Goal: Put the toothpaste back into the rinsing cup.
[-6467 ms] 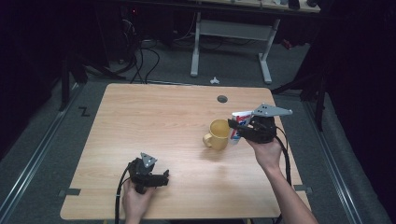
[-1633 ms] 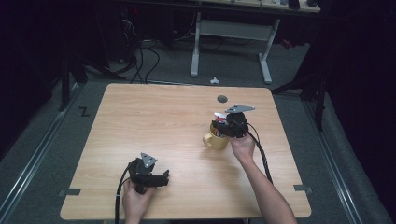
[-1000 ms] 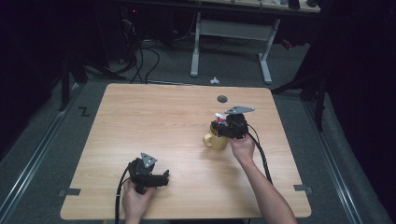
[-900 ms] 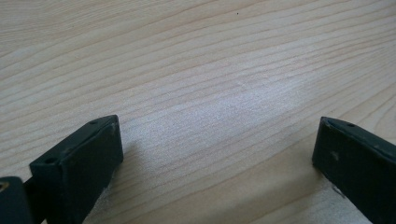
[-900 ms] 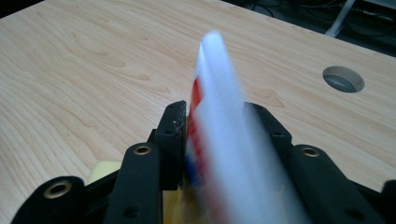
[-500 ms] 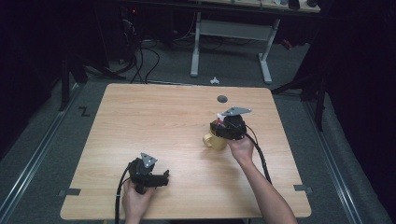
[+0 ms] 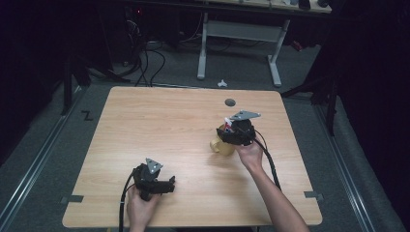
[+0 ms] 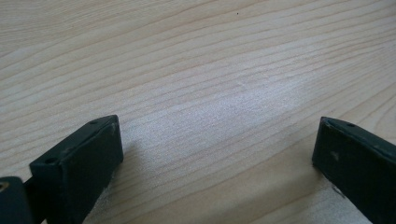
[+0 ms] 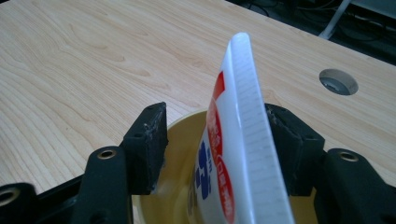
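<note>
Overall, the high view shows a wooden desk with the left gripper resting near its near edge, left of centre, held in the person's left hand. The right gripper hangs over a yellow mug standing right of centre, with the right hand behind it; a white tube with red print stands in the mug. A round cable hole lies farther off

Left gripper view: the jaws stand wide apart over bare desk grain, nothing between them

Right gripper view: the right gripper has just been opening. The tube stands upright between the jaws with its lower end inside the mug. A clear gap separates it from the left jaw; it lies against or just beside the right jaw, and contact cannot be told. No squeeze on the tube is evident
</note>
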{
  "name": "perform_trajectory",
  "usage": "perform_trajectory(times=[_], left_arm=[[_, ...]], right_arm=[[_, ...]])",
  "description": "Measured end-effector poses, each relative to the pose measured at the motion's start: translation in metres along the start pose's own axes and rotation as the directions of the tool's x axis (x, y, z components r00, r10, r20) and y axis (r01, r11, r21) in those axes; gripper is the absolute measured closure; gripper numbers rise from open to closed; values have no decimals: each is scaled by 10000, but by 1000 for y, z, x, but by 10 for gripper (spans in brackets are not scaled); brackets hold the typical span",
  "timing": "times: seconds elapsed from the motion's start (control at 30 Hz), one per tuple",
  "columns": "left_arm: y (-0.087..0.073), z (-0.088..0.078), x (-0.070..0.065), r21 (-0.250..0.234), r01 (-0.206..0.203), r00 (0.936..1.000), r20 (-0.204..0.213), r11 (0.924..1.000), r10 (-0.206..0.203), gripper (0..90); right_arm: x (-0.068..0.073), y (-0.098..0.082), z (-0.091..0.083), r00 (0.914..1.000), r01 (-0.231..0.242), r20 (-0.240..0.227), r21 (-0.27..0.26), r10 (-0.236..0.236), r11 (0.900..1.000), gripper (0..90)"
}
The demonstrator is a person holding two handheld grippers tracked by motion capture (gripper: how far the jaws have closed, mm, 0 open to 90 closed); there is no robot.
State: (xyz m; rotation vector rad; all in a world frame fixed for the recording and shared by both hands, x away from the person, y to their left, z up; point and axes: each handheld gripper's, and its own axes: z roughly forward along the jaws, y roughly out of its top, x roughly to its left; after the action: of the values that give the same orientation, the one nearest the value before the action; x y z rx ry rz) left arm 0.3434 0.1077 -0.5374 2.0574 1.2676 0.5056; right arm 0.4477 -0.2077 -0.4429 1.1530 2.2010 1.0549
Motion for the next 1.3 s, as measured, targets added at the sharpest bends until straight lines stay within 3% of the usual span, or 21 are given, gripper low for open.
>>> perform_trajectory(times=[1.3], left_arm=[[0, 0, 0, 1, 12, 10000, 5, 10000, -12, 19]], right_arm=[[-4, -8, -30, 9998, -125, 123, -522, 131, 9986, 404]])
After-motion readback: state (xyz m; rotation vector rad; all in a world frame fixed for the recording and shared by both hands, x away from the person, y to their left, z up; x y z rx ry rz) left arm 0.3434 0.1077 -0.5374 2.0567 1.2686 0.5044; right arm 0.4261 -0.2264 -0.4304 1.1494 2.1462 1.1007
